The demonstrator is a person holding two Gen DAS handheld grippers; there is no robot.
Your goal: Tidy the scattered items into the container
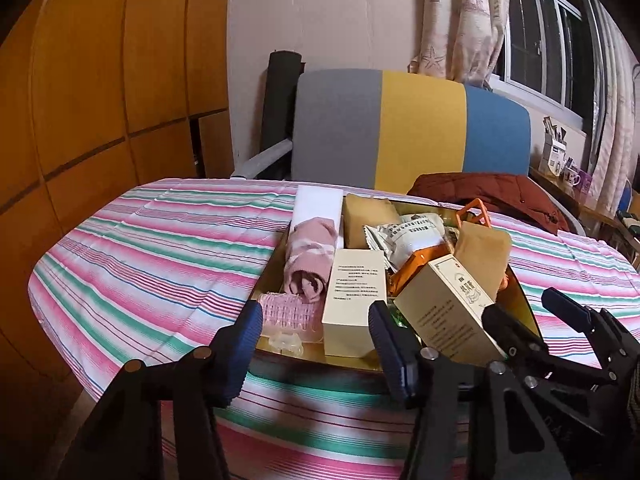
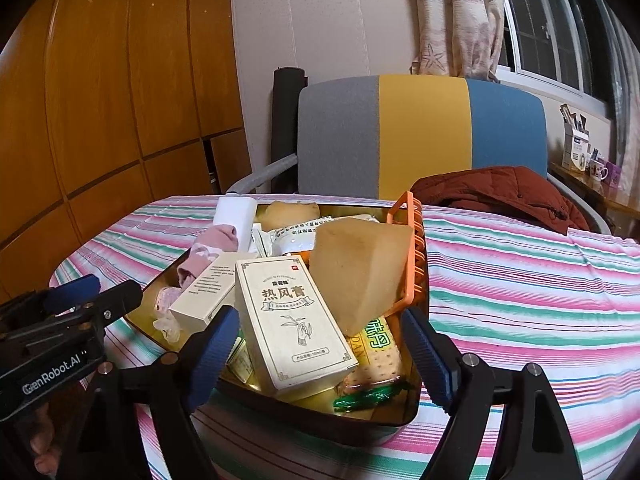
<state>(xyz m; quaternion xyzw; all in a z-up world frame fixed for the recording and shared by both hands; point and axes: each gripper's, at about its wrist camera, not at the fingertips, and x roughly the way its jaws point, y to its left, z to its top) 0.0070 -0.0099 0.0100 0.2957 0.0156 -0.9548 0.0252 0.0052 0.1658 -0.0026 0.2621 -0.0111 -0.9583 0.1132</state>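
Striped cloth [image 1: 140, 264] covered the desk in the left wrist view, a tricolour chair [image 1: 412, 128] behind it at upper centre. Mid-frame sat the tray [image 1: 526, 314], heaped with boxes, a pink sock [image 1: 310, 256] and a brown pouch [image 1: 482, 258]. The left gripper [image 1: 316, 344] hung at the tray's near edge, jaws parted and grasping nothing, a cream box [image 1: 352, 300] showing between them. Pushing forward from there could tip that box.

Over in the right wrist view, the tray [image 2: 412, 408] filled the centre, its load piled above the rim. The right gripper [image 2: 320, 352] stood released around the near edge, holding nothing. The printed box [image 2: 292, 320] leaned on the heap and the pouch [image 2: 360, 268] rested against an orange basket [image 2: 416, 256]; a nudge would likely spill either onto the cloth.
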